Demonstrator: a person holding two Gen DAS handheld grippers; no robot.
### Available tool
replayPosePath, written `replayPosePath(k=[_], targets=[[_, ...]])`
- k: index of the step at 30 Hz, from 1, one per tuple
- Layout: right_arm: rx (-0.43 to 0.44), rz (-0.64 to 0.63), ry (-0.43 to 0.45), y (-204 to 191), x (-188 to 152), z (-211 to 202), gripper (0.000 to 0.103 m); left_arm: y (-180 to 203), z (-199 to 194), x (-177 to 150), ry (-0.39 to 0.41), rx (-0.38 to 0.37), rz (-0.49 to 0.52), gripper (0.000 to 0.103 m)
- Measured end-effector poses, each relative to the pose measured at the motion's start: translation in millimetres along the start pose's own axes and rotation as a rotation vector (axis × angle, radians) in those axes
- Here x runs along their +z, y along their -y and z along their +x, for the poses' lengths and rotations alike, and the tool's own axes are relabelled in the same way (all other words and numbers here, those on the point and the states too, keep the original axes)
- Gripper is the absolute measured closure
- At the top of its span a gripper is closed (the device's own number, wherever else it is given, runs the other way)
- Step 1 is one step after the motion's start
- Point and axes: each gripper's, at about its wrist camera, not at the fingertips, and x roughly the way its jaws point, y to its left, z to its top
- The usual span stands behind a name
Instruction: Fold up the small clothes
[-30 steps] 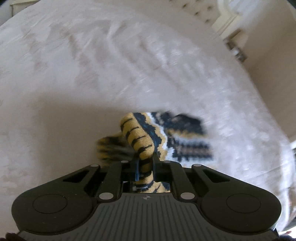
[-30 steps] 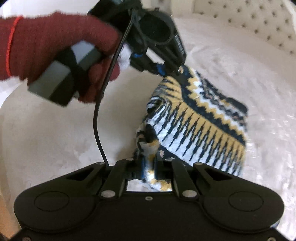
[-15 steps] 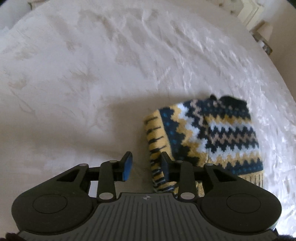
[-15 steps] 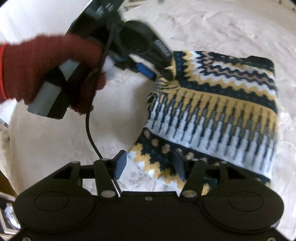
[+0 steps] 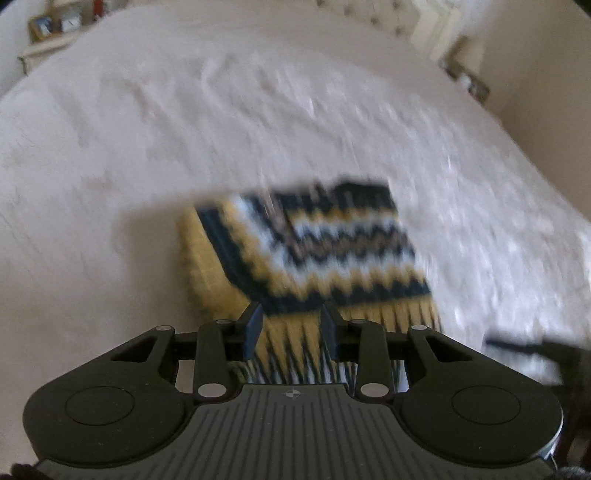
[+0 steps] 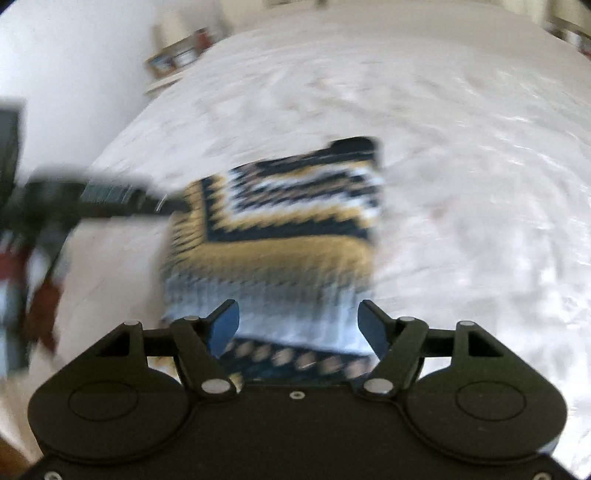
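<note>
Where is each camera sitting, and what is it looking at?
Left wrist: sits on the left gripper, looking down past its open fingers at the folded knitted garment on the bed.
Right wrist: sits on the right gripper, jaws opening with nothing gripped; a blurred red-gloved hand shows at left.
Both share the garment and bed.

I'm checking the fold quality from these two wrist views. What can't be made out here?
- Knit garment: motion blur smears its pattern in both views, so edge alignment and garment type are unclear.
- Its near edge: hidden behind the left claw body in the left view, and behind the right claw, whose jaws are opening, in the right view.
- Gloved hand: blurred and cut off by the left edge of the right view.
- Shelf items: too small.
</note>
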Motion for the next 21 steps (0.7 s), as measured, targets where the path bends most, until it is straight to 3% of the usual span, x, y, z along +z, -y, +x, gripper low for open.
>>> replayPosePath(k=[4, 12, 21], targets=[[-0.042, 0.074, 0.02, 25, 24, 11, 0.029, -9, 25, -29, -0.1, 0.027, -0.022, 0.07], [-0.042, 0.152, 0.037, 46, 64, 46, 0.029, -15, 24, -44, -0.111, 0.025, -0.048, 0.069], [-0.065, 0.128, -0.13, 34, 80, 130, 0.025, -12, 28, -51, -0.131, 0.031, -0.08, 0.069]])
